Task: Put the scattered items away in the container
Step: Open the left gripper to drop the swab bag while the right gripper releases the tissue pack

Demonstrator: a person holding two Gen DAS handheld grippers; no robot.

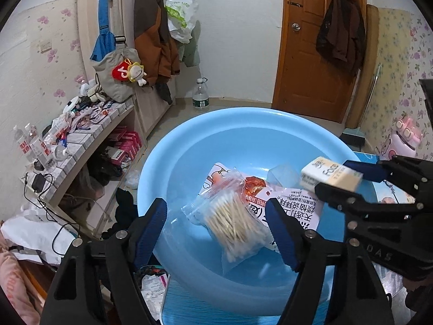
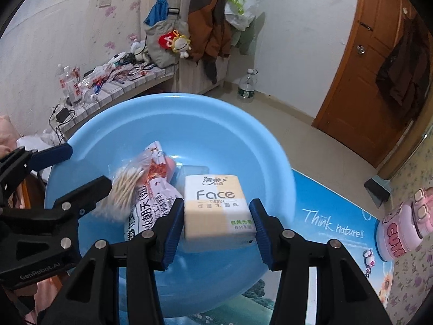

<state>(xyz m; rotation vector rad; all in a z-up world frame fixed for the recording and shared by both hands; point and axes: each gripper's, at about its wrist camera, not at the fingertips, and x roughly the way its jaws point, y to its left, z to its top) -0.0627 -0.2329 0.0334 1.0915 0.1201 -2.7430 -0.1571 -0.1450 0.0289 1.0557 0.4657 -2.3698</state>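
A light blue basin stands on a printed blue table. In it lie a clear bag of cotton swabs, a white snack packet with red print and a small clear box. My left gripper is open and empty, just above the swab bag. My right gripper is shut on a "Face" tissue pack and holds it above the right side of the basin.
A pink tin stands on the table's right edge. A cluttered tiled shelf runs along the left wall with bottles and cables. A water bottle stands on the floor near a wooden door.
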